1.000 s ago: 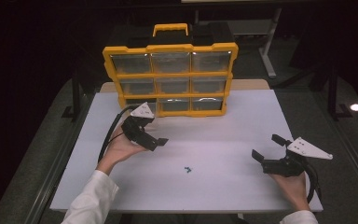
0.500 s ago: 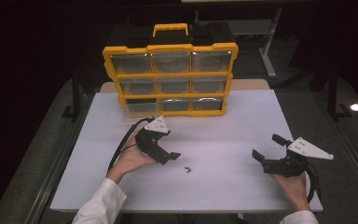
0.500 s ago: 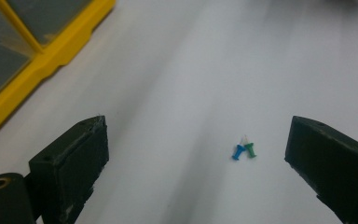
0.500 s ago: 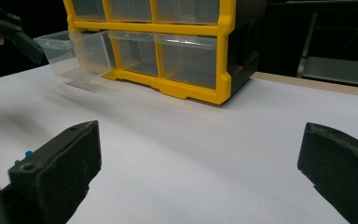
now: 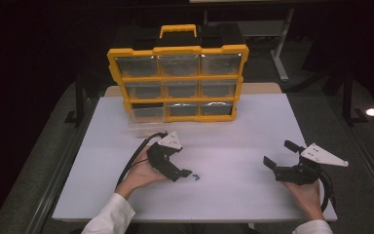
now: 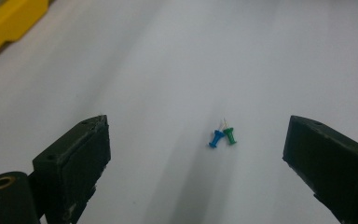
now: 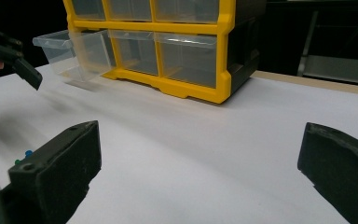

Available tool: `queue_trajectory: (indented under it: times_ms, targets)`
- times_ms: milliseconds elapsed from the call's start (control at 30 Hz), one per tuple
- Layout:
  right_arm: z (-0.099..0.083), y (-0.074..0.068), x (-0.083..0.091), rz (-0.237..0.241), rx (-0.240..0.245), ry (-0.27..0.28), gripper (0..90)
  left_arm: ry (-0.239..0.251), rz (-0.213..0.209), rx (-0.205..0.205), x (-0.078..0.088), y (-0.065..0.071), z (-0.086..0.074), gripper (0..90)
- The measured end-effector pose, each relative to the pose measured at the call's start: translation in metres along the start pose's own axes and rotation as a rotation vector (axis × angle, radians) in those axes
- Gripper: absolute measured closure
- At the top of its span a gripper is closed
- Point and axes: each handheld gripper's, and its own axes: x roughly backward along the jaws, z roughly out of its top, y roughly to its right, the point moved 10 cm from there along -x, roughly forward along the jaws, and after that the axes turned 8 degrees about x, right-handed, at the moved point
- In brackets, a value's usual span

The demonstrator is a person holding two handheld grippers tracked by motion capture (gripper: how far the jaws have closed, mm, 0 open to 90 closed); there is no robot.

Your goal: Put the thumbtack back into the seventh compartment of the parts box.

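High view, white tabletop (image 5: 233, 141), dark room, yellow drawer organizer (image 5: 177, 78), left gripper (image 5: 185, 174) and right gripper (image 5: 277, 155) both agape.

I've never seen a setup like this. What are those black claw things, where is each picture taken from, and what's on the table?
A person sits at a white table, holding a hand-operated gripper in each hand: the left gripper and the right gripper. One picture looks down from above; the other two come from cameras riding on each gripper, looking along its black jaws. At the back stands a yellow drawer organizer with its bottom-left clear drawer pulled out. Two pushpins, a blue pushpin and a green pushpin, lie ahead of the left gripper's open jaws, which have just been closing slightly. Neither gripper holds anything.
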Motion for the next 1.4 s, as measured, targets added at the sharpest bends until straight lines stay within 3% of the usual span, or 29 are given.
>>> queue_trajectory:
  times_ms: [100, 167, 400, 667, 900, 1067, 1400]
  targets:
    - [0.000, 0.000, 0.000, 0.001, 0.000, -0.001, 0.0, -0.016, -0.012, 0.003, -0.005, 0.002, -0.004, 7.8]
    - [0.000, 0.000, 0.000, 0.001, -0.001, -0.001, 0.0, -0.020, -0.029, -0.002, -0.007, 0.004, -0.006, 13.8]
    - [-0.001, -0.001, -0.001, 0.004, 0.004, -0.005, 0.0, -0.070, -0.049, -0.019, -0.018, 0.010, -0.018, 21.1]
    - [-0.001, -0.001, -0.001, 0.006, 0.006, -0.007, 0.0, -0.055, -0.092, -0.030, -0.023, 0.015, -0.016, 37.9]
    - [-0.001, -0.002, -0.002, 0.008, 0.007, -0.012, 0.0, -0.059, -0.098, -0.037, -0.029, 0.015, -0.016, 44.8]
    - [-0.002, -0.002, -0.002, 0.010, 0.004, -0.014, 0.0, -0.090, -0.072, -0.066, -0.037, 0.013, -0.018, 47.6]
    - [-0.003, -0.004, -0.003, 0.021, 0.005, -0.024, 0.0, -0.082, -0.103, -0.059, -0.040, 0.011, -0.019, 64.2]
